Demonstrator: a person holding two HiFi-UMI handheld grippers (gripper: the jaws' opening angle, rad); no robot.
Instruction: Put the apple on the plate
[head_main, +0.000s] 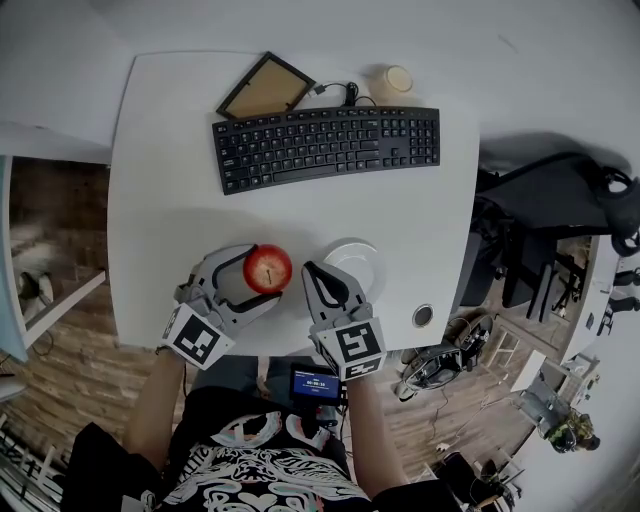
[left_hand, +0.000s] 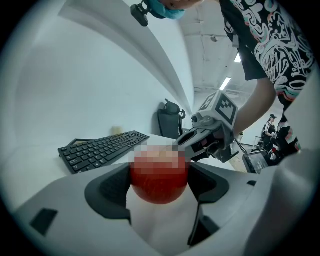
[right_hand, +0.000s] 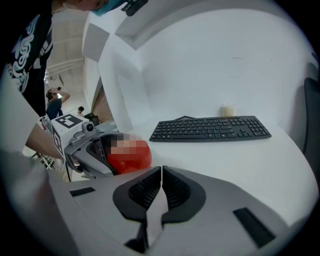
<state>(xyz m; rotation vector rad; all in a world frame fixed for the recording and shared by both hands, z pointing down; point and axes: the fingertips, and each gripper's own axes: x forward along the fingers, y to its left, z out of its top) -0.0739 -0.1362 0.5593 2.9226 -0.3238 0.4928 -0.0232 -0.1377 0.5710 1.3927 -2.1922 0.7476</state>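
The red apple (head_main: 268, 268) is clamped between the jaws of my left gripper (head_main: 262, 280) near the table's front edge; it fills the gap in the left gripper view (left_hand: 159, 181). A small white plate (head_main: 362, 262) lies on the table just right of the apple. My right gripper (head_main: 312, 274) is shut with nothing in it, its tip at the plate's left rim. In the right gripper view the closed jaws (right_hand: 161, 172) point toward the keyboard, with the apple (right_hand: 131, 157) and the left gripper (right_hand: 82, 145) to their left. The plate does not show there.
A black keyboard (head_main: 326, 147) lies across the far half of the white table (head_main: 430, 220). Behind it are a picture frame (head_main: 265, 87) and a pale cup (head_main: 392, 82). A cable hole (head_main: 423, 316) sits near the front right corner. A black chair (head_main: 560, 200) stands off the right edge.
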